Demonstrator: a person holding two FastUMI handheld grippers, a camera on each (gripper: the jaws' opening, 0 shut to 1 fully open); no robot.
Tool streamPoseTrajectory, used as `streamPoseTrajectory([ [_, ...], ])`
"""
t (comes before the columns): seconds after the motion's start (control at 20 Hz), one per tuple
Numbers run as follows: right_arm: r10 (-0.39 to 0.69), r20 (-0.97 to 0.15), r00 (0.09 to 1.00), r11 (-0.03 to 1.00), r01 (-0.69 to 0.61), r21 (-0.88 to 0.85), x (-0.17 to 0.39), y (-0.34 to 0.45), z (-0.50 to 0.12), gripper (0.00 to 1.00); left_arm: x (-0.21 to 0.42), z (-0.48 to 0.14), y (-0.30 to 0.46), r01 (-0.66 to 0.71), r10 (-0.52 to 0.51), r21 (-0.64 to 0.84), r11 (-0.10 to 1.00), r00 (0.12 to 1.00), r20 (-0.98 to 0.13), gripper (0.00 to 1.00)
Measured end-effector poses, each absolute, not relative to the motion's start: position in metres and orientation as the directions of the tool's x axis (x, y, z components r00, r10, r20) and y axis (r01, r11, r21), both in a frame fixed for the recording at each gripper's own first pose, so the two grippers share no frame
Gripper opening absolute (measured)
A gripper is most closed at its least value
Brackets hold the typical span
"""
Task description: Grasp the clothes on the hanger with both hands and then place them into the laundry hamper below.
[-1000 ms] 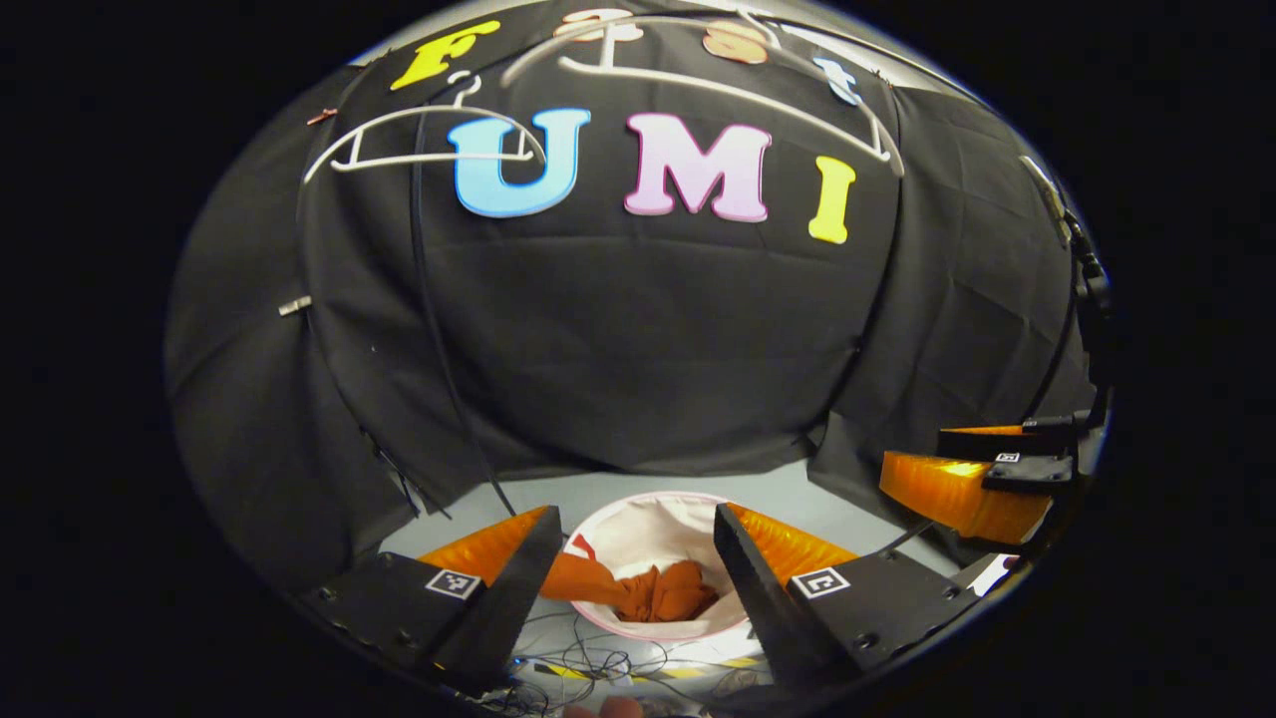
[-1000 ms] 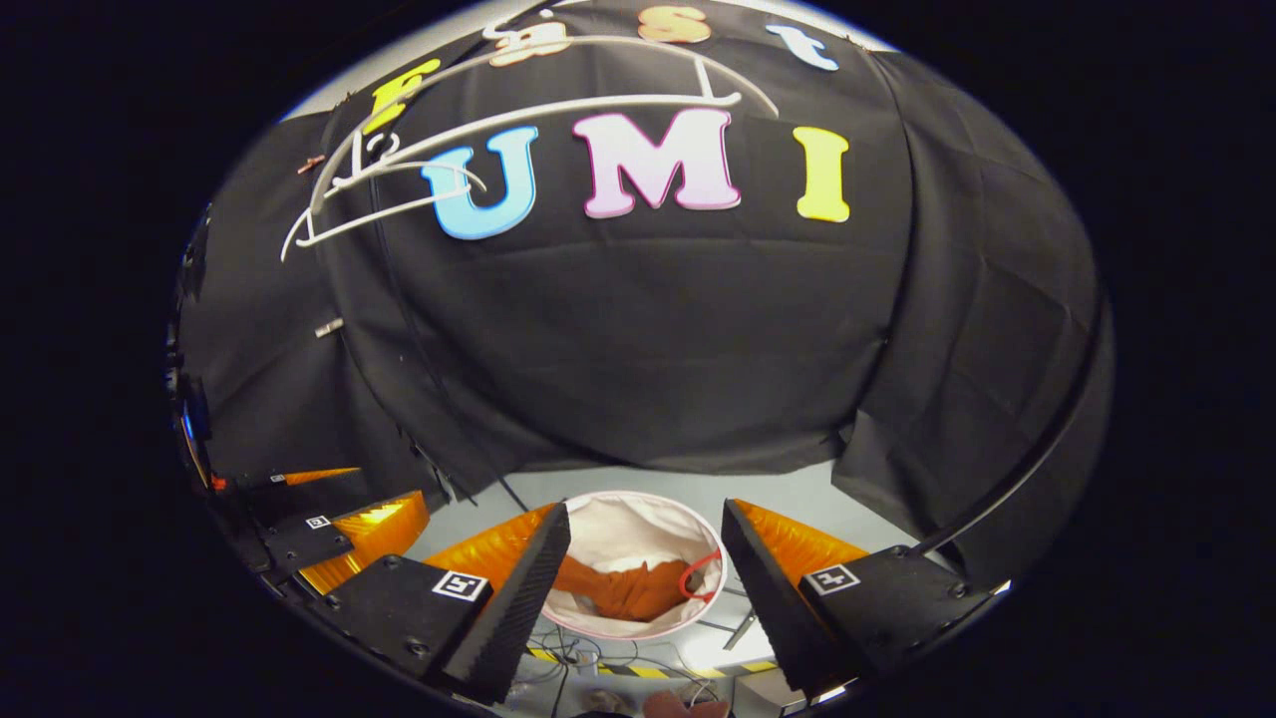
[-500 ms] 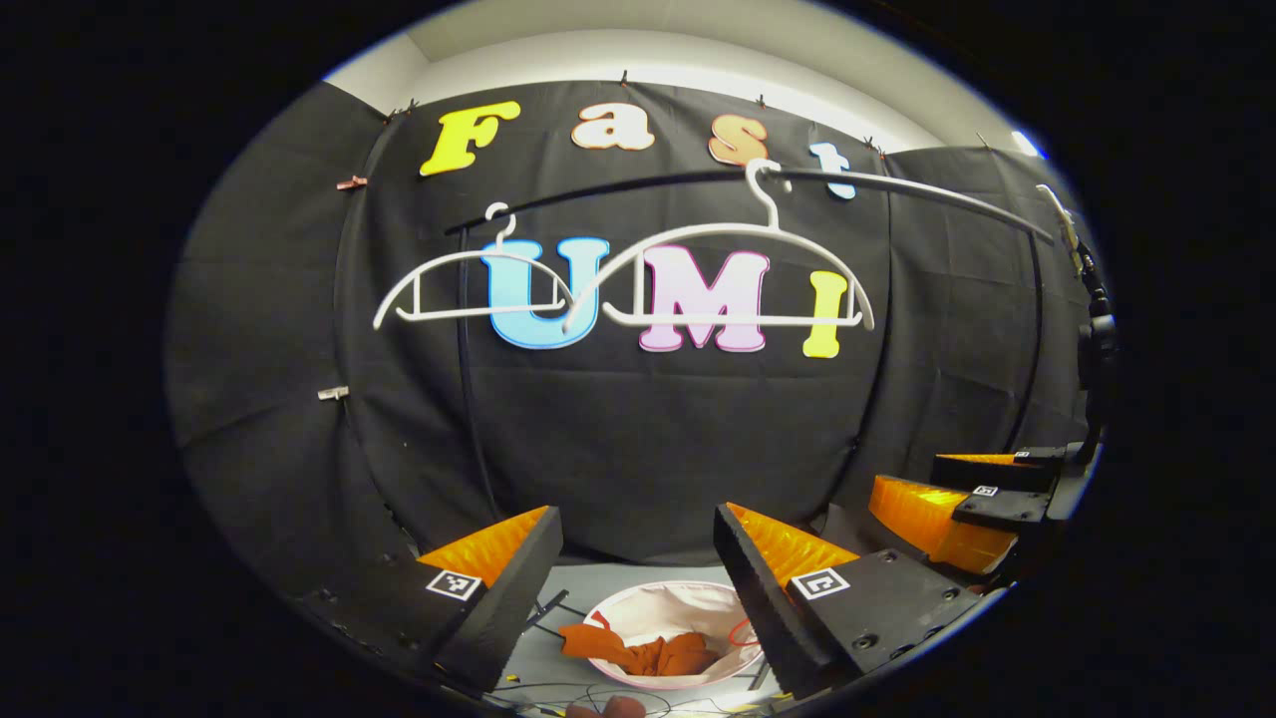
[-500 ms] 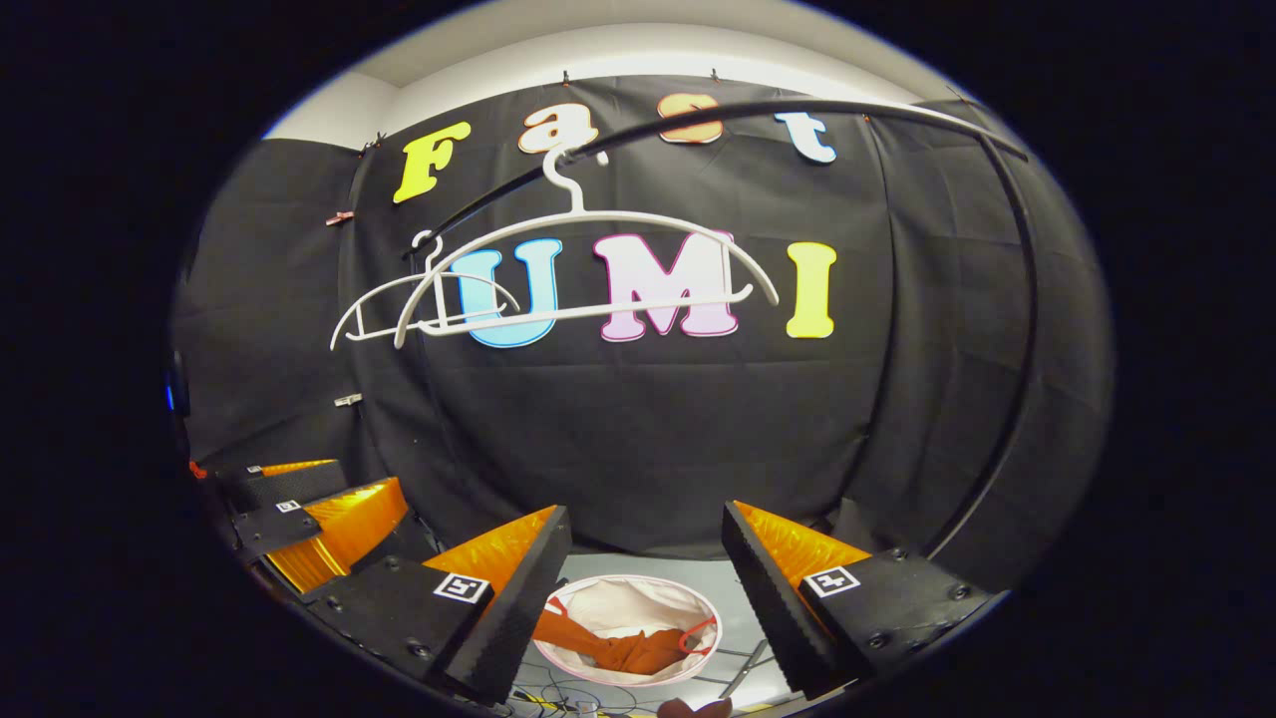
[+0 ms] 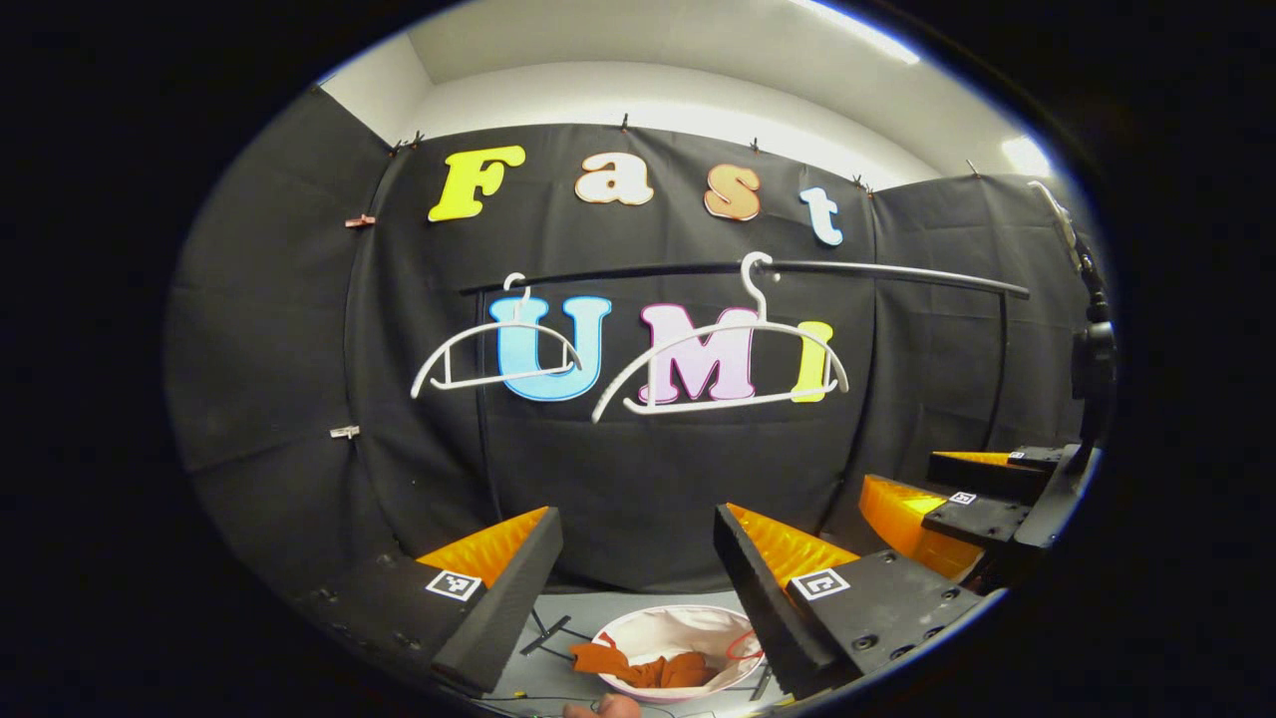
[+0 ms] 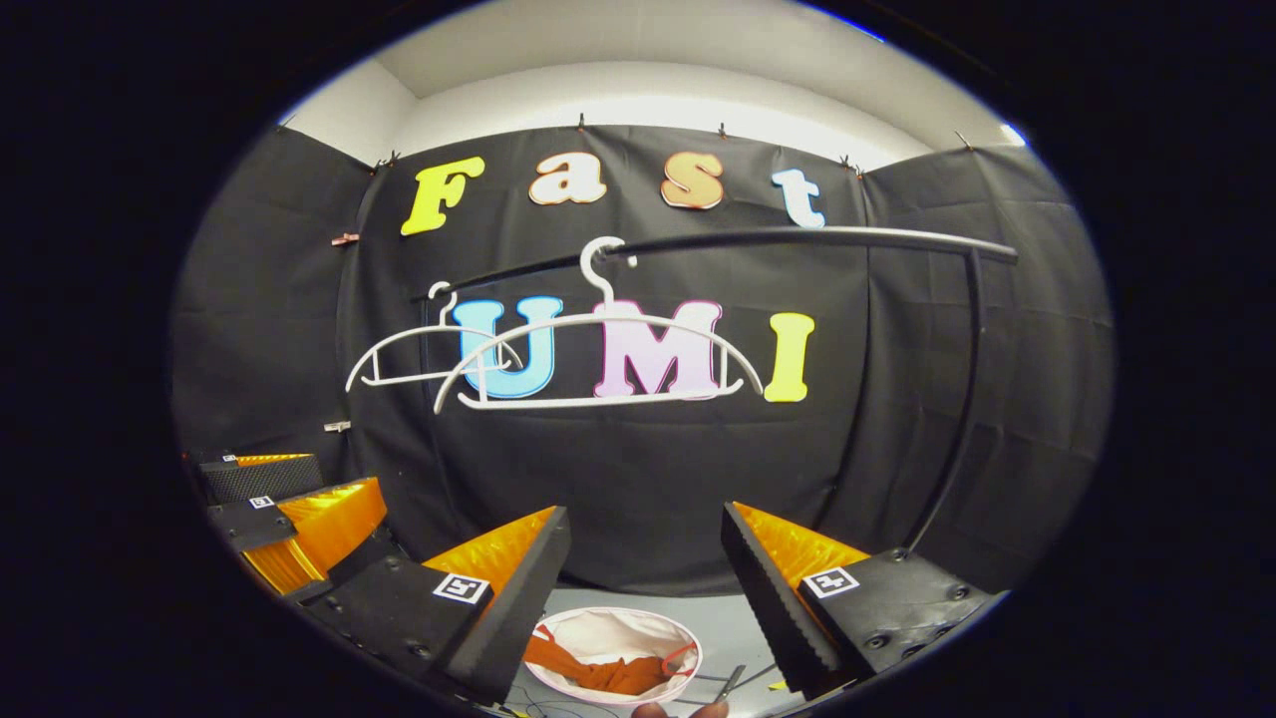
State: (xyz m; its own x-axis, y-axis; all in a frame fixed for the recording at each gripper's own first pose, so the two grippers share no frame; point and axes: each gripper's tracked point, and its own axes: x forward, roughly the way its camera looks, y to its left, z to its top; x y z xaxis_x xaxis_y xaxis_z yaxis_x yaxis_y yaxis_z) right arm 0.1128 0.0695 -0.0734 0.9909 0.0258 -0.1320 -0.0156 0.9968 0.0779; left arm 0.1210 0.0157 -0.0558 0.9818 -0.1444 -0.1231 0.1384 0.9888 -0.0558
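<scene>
Nearest, at the bottom of the left gripper view, the left gripper stands with its jaws spread wide and nothing between them; the right gripper, at the bottom of the right gripper view, is likewise spread and empty. Each tool also appears in the other's view: the right one at the lower right edge of the left gripper view, the left one at the lower left edge of the right gripper view, so the two are held side by side, apart. Below and beyond the fingers, at the bottom centre of both views, sits the laundry hamper, a round pale bag on the grey floor. The orange clothes lie crumpled inside it, one end draped toward its left rim. Loose cables trail on the floor beside the hamper. Farther back, mid-frame, a black rail carries two white hangers: the near hanger at centre and the far hanger to its left. Both hang bare. Judgement: the deposit step appears complete, with the garment in the hamper and neither tool gripping anything. No further garment is visible on the rail, so the next move calls for little beyond keeping both tools clear; the draped end may warrant a check that it sits within the rim.
</scene>
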Motion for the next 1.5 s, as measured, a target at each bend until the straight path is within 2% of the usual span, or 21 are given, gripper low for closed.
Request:
streamPoseTrajectory([
  [0.25, 0.020, -0.096, 0.995, 0.996, -0.012, 0.090, 0.102, 0.079, -0.043, 0.98, 0.109, -0.026, 0.030, 0.125, -0.130, -0.074, 0.989, 0.989, -0.076, 0.98],
  [0.35, 0.025, -0.089, 0.996, 0.995, -0.016, 0.099, 0.100, 0.082, -0.036, 0.98, 0.109, -0.019, 0.037, 0.110, -0.115, -0.083, 0.990, 0.991, -0.066, 0.96],
  [0.45, 0.027, -0.087, 0.996, 0.995, -0.019, 0.094, 0.100, 0.086, -0.032, 1.00, 0.108, -0.013, 0.041, 0.099, -0.104, -0.094, 0.991, 0.993, -0.052, 0.97],
  [0.7, 0.036, -0.067, 0.997, 0.996, -0.030, 0.079, 0.098, 0.093, -0.018, 0.98, 0.108, -0.009, 0.056, 0.059, -0.062, -0.068, 0.996, 0.997, -0.037, 0.96],
  [1.0, 0.045, -0.044, 0.998, 0.995, -0.041, 0.090, 0.102, 0.095, -0.005, 0.98, 0.109, -0.005, 0.056, 0.065, -0.067, -0.073, 0.995, 0.997, -0.028, 0.98],
  [1.05, 0.044, -0.034, 0.998, 0.995, -0.041, 0.091, 0.102, 0.093, -0.003, 1.00, 0.109, -0.005, 0.054, 0.069, -0.072, -0.076, 0.995, 0.997, -0.029, 0.98],
  [1.15, 0.032, -0.021, 0.999, 0.996, -0.030, 0.089, 0.102, 0.088, 0.000, 0.98, 0.109, -0.006, 0.052, 0.070, -0.073, -0.071, 0.995, 0.997, -0.028, 0.98],
  [1.2, 0.034, -0.018, 0.999, 0.996, -0.032, 0.085, 0.101, 0.088, -0.001, 0.93, 0.109, -0.008, 0.051, 0.073, -0.075, -0.070, 0.995, 0.997, -0.032, 0.95],
  [1.3, 0.032, -0.019, 0.999, 0.997, -0.031, 0.072, 0.102, 0.086, -0.004, 0.93, 0.110, -0.010, 0.048, 0.072, -0.075, -0.072, 0.995, 0.996, -0.041, 0.98],
  [1.5, 0.035, -0.017, 0.999, 0.996, -0.034, 0.079, 0.102, 0.084, -0.001, 0.93, 0.109, -0.007, 0.042, 0.083, -0.087, -0.077, 0.994, 0.995, -0.040, 0.96],
])
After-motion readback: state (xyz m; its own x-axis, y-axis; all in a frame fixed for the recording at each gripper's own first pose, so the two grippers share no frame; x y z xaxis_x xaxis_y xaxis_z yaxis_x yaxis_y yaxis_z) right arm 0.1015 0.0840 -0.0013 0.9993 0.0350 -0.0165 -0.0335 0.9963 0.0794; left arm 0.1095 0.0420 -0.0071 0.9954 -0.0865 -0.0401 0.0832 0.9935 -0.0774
